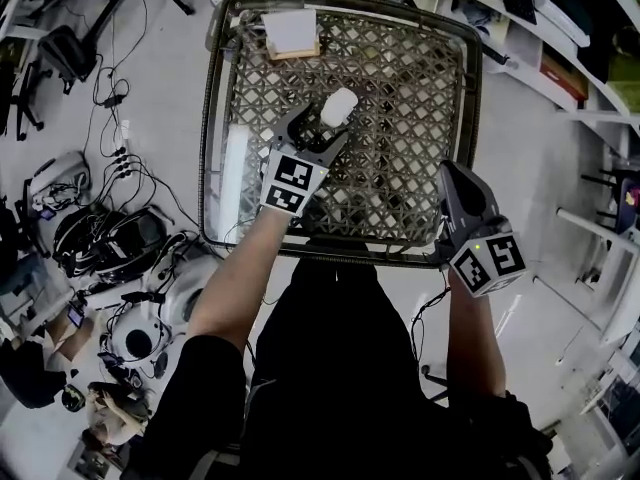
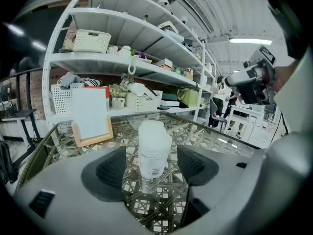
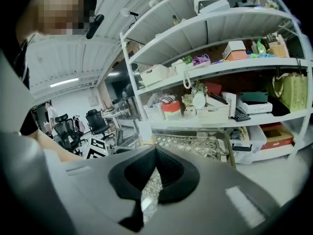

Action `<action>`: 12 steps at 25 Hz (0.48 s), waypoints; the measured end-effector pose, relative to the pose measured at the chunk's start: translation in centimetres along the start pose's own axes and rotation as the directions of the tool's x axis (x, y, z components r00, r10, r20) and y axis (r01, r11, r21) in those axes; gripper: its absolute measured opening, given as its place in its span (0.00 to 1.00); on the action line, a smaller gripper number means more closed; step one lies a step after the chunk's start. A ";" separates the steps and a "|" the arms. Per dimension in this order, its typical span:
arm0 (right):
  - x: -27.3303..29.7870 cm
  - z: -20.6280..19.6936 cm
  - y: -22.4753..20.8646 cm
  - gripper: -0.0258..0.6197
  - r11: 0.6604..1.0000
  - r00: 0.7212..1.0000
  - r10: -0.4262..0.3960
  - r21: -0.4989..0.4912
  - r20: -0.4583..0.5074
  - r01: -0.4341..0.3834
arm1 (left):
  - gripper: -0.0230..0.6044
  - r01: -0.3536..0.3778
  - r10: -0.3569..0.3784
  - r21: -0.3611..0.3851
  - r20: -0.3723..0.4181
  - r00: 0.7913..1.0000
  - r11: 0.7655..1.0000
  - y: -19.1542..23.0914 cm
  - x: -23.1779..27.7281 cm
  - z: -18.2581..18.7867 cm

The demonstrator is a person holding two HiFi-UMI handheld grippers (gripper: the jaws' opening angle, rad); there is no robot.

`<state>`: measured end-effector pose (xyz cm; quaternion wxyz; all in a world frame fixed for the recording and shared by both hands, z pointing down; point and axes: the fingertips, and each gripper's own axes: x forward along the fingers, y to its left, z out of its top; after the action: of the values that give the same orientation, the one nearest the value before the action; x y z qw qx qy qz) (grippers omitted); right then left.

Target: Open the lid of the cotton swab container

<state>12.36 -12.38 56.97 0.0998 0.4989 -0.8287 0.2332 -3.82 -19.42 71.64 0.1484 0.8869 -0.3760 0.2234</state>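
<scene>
The cotton swab container (image 1: 338,107) is a white translucent plastic tub with its lid on, standing upright on the glass-topped wicker table (image 1: 214,128). My left gripper (image 1: 318,126) is open around it. In the left gripper view the container (image 2: 154,151) stands between the two dark pads, with a gap on each side, and the left gripper (image 2: 152,169) does not touch it. My right gripper (image 1: 449,173) hangs shut at the table's near right edge, away from the container. In the right gripper view its pads meet with nothing between them (image 3: 155,166).
A wooden stand holding a white card (image 1: 291,33) sits at the table's far edge, also in the left gripper view (image 2: 90,114). White shelving (image 1: 560,48) runs along the right. Cables and helmets (image 1: 110,238) lie on the floor at left.
</scene>
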 end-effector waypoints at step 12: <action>0.9 -1.0 -0.2 0.06 0.999 1.000 -0.006 0.039 -0.014 0.007 | 0.47 -0.035 0.035 0.010 -0.036 0.999 0.999 1.1 2.5 -0.5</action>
<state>12.05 -12.64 58.26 0.0965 0.5019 -0.8217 0.2522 -3.22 -21.44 73.47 0.1469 0.8767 -0.3878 0.2437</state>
